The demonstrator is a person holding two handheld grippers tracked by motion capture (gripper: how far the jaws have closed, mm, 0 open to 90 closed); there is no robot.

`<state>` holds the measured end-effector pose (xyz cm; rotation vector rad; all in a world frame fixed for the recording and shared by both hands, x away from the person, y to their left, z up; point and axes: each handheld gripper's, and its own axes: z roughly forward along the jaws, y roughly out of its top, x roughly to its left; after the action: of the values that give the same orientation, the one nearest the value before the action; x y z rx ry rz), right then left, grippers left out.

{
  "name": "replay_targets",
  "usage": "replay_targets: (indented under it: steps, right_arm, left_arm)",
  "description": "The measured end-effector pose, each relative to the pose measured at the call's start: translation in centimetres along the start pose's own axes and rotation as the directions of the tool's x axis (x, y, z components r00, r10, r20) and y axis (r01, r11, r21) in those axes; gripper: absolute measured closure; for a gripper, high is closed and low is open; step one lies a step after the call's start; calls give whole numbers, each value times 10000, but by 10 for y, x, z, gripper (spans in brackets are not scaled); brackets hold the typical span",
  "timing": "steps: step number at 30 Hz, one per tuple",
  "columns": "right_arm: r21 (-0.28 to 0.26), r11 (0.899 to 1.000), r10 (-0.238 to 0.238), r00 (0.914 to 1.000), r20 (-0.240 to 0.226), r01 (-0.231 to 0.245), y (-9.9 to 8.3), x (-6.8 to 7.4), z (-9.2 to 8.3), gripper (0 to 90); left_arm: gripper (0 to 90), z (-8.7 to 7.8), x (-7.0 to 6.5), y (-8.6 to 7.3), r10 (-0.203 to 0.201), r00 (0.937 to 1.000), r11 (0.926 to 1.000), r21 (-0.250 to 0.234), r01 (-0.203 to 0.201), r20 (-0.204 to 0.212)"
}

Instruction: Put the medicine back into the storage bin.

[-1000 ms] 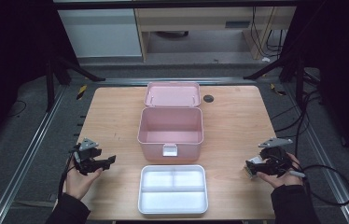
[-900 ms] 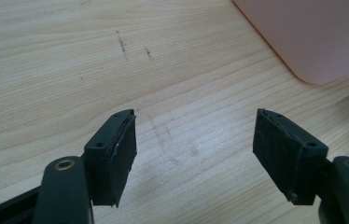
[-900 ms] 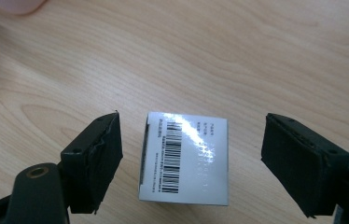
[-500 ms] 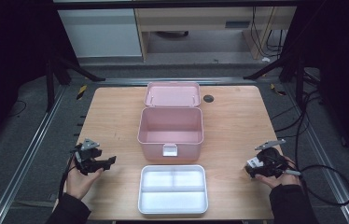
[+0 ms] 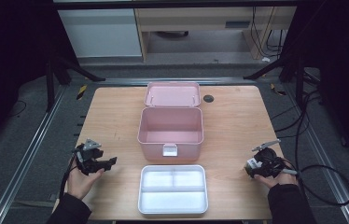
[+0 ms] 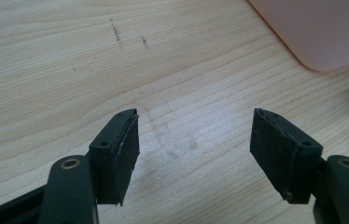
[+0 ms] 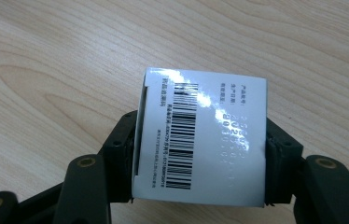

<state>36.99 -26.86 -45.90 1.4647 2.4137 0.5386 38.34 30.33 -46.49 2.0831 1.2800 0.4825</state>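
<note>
Closing on a white barcoded box (image 7: 200, 140), the right tongs (image 7: 200, 154) grip it; left tongs (image 6: 193, 154) gape empty.

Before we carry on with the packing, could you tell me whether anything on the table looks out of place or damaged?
Nothing stands out. The pink box sits open and empty mid-table, its lid behind it, and the white tray lies square in front. The right hand-held gripper has just been closing, with a small white carton between its jaws. No spills or damage.
</note>
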Motion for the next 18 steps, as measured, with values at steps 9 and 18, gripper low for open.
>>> replay_targets:
  steps: [9,18]
  right_arm:
    - [118,9999,70,10000,-39,-70,4,1,-5,455]
    - [-937,9955,158,9998,-153,-172,13,-1,-24,454]
  left_arm:
    - [328,0,0,0,2,10000,10000,26,-2,7]
    - [330,1,2,0,-34,10000,10000,1,34,9]
